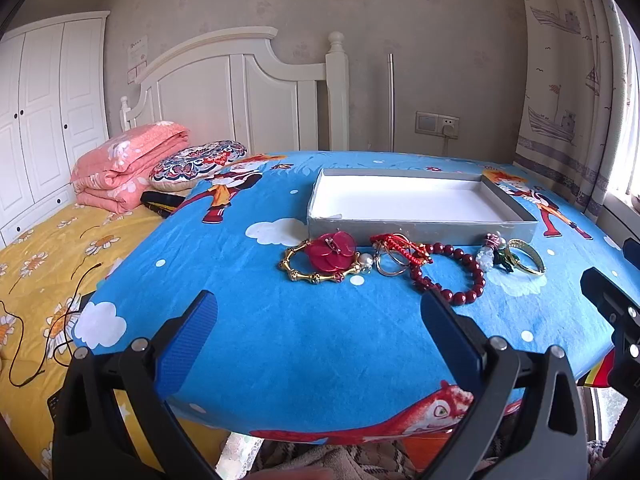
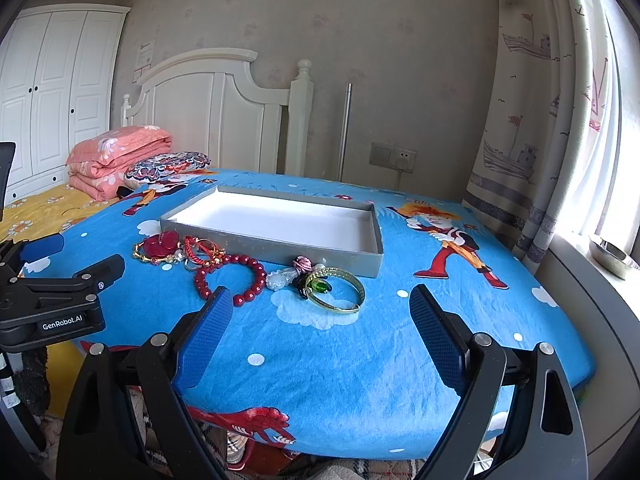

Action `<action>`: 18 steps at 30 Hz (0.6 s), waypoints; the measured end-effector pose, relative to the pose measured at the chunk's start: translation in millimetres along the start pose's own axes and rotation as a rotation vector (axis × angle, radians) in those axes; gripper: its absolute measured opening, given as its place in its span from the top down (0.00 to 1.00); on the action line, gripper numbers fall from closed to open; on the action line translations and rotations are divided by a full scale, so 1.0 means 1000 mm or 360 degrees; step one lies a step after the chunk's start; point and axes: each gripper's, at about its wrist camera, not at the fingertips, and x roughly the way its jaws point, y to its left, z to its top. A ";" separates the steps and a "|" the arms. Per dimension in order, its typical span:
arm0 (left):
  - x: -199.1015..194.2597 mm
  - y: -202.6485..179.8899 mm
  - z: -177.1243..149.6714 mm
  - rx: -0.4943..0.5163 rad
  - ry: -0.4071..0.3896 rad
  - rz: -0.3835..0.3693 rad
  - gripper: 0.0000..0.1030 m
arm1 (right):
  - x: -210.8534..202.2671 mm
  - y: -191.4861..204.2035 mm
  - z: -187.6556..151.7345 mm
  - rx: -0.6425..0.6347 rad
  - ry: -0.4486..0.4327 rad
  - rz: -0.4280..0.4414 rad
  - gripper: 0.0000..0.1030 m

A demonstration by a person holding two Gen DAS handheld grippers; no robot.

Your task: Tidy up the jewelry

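Round glossy red bead bracelet (image 1: 450,270)

A blue cartoon-print cloth (image 1: 280,340) covered the surface across the lower middle of the frame. At centre left a folded pink quilt (image 1: 128,164) lay on a yellow daisy-print sheet (image 1: 36,264), with a round patterned cushion (image 1: 196,162) just beside it. Behind them, in the upper middle, stood a white headboard (image 1: 240,92), and a white wardrobe (image 1: 40,112) filled the far left. A wall socket (image 1: 437,124) sat right of centre. A ship-print curtain (image 1: 560,80) hung at the upper right.
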 end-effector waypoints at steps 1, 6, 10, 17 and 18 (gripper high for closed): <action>0.000 0.000 0.000 -0.0001 0.0000 -0.0002 0.04 | 0.000 0.000 0.000 0.0000 0.0000 0.0000 0.18; -0.001 0.000 0.000 -0.0010 0.0005 0.0003 0.04 | 0.000 0.000 0.000 0.0000 0.0000 0.0000 0.18; -0.002 0.002 0.001 -0.0021 0.0008 0.0007 0.04 | 0.000 0.000 0.001 -0.0001 -0.0002 -0.0001 0.18; -0.003 0.005 0.002 -0.0036 0.0014 0.0015 0.04 | 0.000 -0.001 0.001 -0.0001 -0.0001 -0.0001 0.18; -0.003 0.006 0.002 -0.0037 0.0015 0.0016 0.04 | 0.000 -0.001 0.001 -0.0001 -0.0001 0.0000 0.18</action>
